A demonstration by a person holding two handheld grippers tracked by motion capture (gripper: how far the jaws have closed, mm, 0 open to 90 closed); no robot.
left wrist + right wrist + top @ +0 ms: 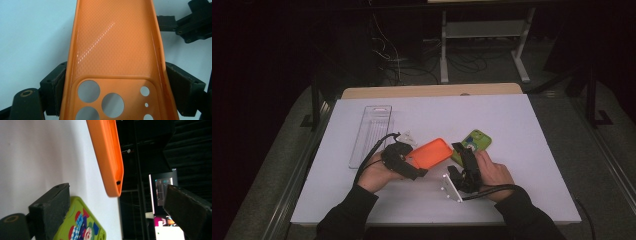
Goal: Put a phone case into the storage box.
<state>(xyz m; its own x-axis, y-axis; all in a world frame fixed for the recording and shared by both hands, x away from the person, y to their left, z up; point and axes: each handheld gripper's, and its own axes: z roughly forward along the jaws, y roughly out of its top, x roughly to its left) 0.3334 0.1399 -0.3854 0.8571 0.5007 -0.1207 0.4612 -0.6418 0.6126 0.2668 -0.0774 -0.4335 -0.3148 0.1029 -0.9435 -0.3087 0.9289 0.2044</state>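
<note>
An orange phone case (432,151) is lifted over the white table, inner side up in the left gripper view (115,50). My left gripper (413,161) is shut on its camera-cutout end, a pad pressing each long edge (117,87). A green phone case (476,141) with a colourful picture lies flat on the table, right of the orange one. My right gripper (463,150) stands open beside it, turned on its side. In the right gripper view its jaws (120,207) are wide apart, the green case (80,226) is by the left jaw, and the orange case's free end (108,160) hangs ahead.
A clear plastic tray (371,134) lies at the table's left, beyond my left hand. The white table top (512,200) ends at a wooden strip (432,91) at the back. Table legs and cables stand on the dark floor behind.
</note>
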